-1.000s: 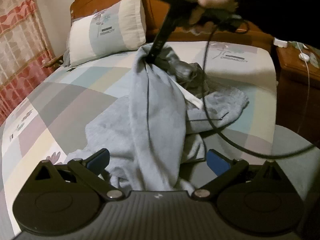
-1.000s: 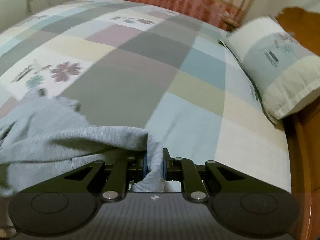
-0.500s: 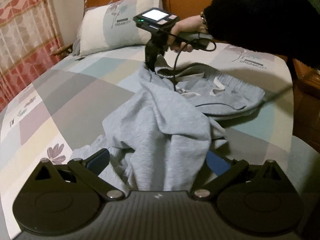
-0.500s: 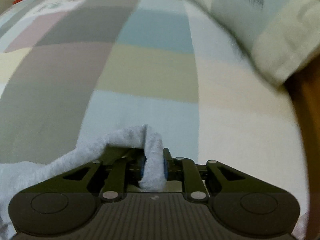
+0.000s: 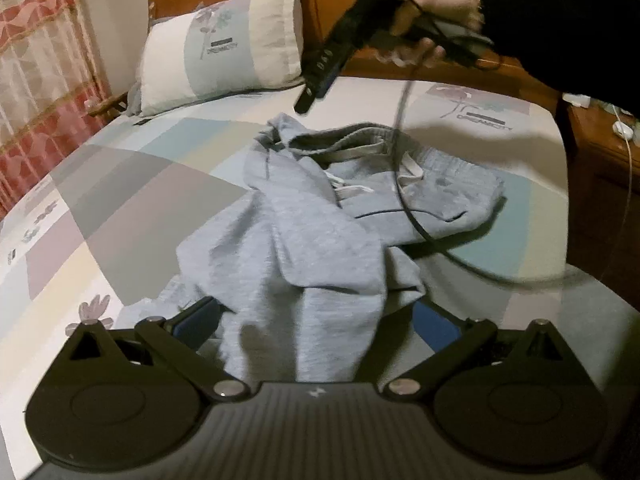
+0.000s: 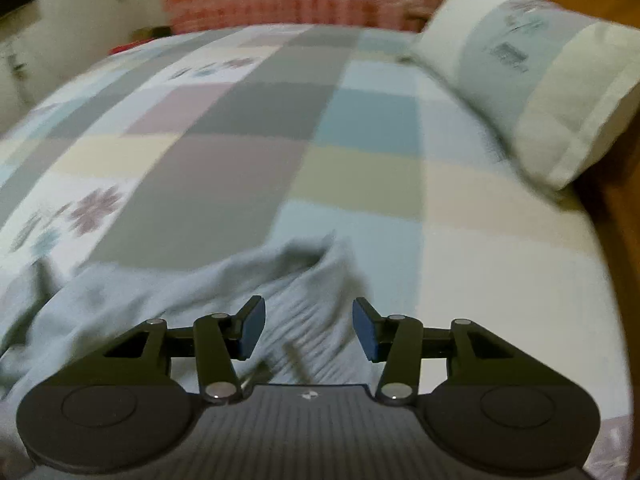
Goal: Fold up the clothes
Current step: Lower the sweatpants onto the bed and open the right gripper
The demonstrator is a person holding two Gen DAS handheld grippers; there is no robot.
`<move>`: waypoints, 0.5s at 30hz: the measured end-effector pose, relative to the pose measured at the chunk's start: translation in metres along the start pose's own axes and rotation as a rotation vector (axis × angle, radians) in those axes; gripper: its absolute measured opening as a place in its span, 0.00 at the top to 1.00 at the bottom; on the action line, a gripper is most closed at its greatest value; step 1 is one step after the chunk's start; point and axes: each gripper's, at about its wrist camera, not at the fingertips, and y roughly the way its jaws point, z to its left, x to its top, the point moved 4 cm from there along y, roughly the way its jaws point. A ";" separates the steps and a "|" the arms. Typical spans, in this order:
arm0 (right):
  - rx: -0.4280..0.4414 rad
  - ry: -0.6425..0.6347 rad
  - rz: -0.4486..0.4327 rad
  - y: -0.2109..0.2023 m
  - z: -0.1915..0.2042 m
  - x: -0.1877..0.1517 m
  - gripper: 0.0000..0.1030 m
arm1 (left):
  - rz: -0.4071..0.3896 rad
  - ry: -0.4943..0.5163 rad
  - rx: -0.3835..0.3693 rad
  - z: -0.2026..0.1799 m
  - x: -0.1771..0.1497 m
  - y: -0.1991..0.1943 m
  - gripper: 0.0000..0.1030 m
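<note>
my left tongs (image 5: 316,320) spread, grey sweatpants (image 5: 320,248) between | my right tongs (image 6: 308,328) spread, empty (blurred) | risk: dangling cable (image 5: 404,200) snags waistband

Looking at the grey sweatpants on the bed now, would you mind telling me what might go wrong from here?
1. The cable trails across the sweatpants and may snag in a fold.
2. Cloth is bunched between the open left gripper; closing could pinch several layers.
3. The open right gripper holds nothing.

— Where's the left gripper (image 5: 316,320)?
— Low, jaws spread wide.
— And the right gripper (image 6: 308,328)?
— Raised in a hand (image 5: 432,20) with a black sleeve (image 5: 560,28), jaws parted, holding nothing.
</note>
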 end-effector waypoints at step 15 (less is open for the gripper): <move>-0.087 -0.081 0.046 0.054 0.007 -0.031 0.54 | 0.018 0.020 -0.028 -0.008 0.011 0.006 0.01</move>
